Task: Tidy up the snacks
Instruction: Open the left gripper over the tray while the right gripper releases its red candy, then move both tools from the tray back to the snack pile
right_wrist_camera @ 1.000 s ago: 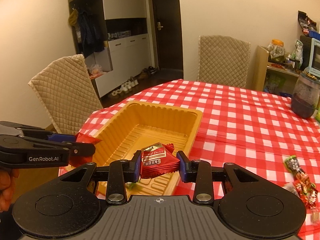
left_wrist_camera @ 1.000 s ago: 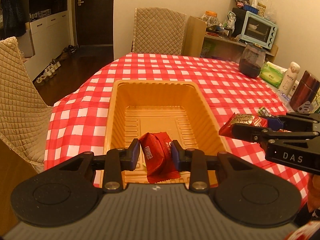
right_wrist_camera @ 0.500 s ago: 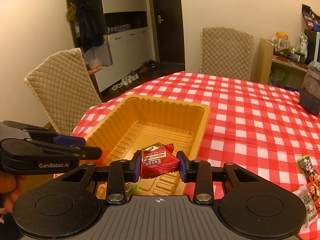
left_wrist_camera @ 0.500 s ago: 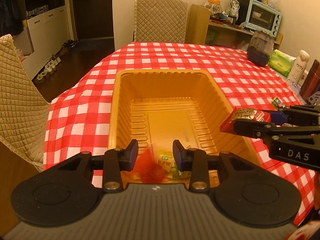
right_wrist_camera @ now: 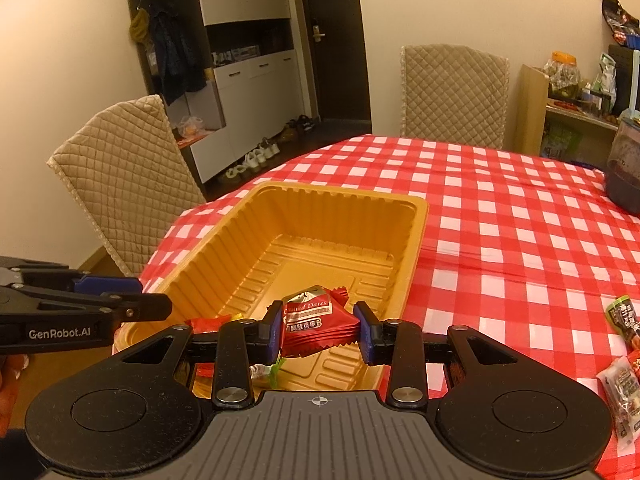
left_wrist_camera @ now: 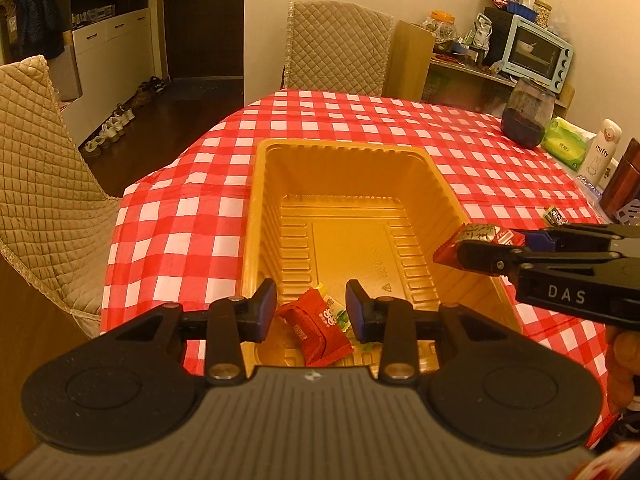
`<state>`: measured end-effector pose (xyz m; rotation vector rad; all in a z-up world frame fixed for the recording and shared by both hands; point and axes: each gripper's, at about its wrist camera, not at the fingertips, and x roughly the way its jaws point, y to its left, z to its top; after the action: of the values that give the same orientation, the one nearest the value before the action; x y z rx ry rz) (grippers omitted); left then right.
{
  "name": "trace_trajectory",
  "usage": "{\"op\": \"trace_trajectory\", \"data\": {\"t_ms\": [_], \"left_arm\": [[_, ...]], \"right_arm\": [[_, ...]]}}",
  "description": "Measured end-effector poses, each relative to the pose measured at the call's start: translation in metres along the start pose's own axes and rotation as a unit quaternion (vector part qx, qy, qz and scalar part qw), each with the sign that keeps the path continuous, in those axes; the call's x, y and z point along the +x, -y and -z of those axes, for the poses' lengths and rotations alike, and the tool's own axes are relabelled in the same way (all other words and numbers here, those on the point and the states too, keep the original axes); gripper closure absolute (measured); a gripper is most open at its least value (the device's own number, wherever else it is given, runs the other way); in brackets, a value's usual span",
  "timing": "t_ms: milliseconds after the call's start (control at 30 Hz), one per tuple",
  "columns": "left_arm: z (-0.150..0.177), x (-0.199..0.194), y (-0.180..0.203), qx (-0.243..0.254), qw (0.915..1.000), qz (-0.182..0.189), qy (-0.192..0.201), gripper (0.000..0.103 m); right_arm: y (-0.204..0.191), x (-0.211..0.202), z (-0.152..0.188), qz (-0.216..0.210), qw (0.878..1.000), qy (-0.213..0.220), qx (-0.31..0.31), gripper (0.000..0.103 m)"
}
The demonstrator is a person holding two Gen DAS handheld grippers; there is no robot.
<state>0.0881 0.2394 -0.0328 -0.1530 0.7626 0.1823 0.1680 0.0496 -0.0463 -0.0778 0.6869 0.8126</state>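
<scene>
Date packet: we see a red packet (right_wrist_camera: 320,326) labelled "Dates" clamped between the pads of the right gripper (right_wrist_camera: 319,330), hanging over the near end of the tray; its long axis runs across from pad to pad, one crimped corner pointing up and away.
Right gripper: closed on the date packet; from the left wrist view it (left_wrist_camera: 476,250) reaches in from the right over the tray's right rim, with the packet (left_wrist_camera: 478,236) sticking out at its tip.
Dropped packet: a second red packet (left_wrist_camera: 318,330) lies on the tray floor at the near end, long axis slanting from near right to far left, partly over a small green-and-white wrapper (left_wrist_camera: 334,308).
Left gripper: we find its pads apart with nothing pressed between them (left_wrist_camera: 311,309); the dropped packet lies below and between them, untouched.
Tray: an orange ribbed tray (left_wrist_camera: 256,216) sits lengthwise away from us on the surface; most of its floor is bare beyond the near end.
Surface: a red-and-white checked cloth (right_wrist_camera: 500,240) covers it; its left edge falls away close to the tray, while wide bare cloth lies to the right and beyond.
Loose snacks: a few wrapped pieces (right_wrist_camera: 624,318) lie on the cloth well to the right of the tray.
Far edge: a dark jar (left_wrist_camera: 526,120) stands near the far right corner.
</scene>
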Motion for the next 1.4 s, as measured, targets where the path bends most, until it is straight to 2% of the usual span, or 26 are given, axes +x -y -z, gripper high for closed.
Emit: {"op": "trace_trajectory", "data": {"t_ms": [33,100,133,167,333,467,700,900,1067,1233,1400], "left_arm": [[0.0,-0.001,0.0,-0.001,1.0,0.0,0.0,0.069],[0.001,-0.002,0.001,-0.003,1.0,-0.001,0.001,0.069],[0.001,-0.003,0.001,-0.003,1.0,-0.001,0.001,0.069],[0.001,-0.005,0.001,-0.003,1.0,-0.001,0.002,0.069],[0.003,-0.012,0.004,-0.008,0.9999,0.001,0.006,0.068],[0.005,-0.021,0.01,-0.014,0.9998,0.004,0.009,0.061],[0.011,-0.044,0.03,-0.022,0.9996,0.011,0.013,0.055],[0.016,-0.065,0.052,-0.018,0.9994,0.019,0.022,0.043],[0.02,-0.078,0.073,-0.01,0.9992,0.027,0.028,0.026],[0.024,-0.086,0.093,-0.011,0.9985,0.043,0.03,0.014],[0.025,-0.088,0.119,-0.006,0.9973,0.066,0.033,0.011]], "right_arm": [[0.0,0.001,-0.001,-0.003,1.0,0.0,0.003,0.065],[0.002,0.004,-0.001,-0.018,1.0,-0.007,0.009,0.051],[0.002,0.004,-0.001,-0.018,1.0,-0.006,0.01,0.039],[0.003,0.002,0.0,-0.017,1.0,0.0,0.01,0.038],[0.008,-0.013,0.006,0.001,1.0,0.006,0.017,0.038],[0.016,-0.032,0.013,0.025,0.999,0.009,0.031,0.038],[0.027,-0.076,0.026,0.06,0.996,0.011,0.07,0.038],[0.033,-0.117,0.037,0.08,0.992,0.016,0.098,0.038],[0.042,-0.149,0.048,0.099,0.987,0.027,0.121,0.037],[0.055,-0.177,0.059,0.117,0.982,0.036,0.144,0.035],[0.066,-0.204,0.069,0.145,0.976,0.046,0.156,0.034]]}}
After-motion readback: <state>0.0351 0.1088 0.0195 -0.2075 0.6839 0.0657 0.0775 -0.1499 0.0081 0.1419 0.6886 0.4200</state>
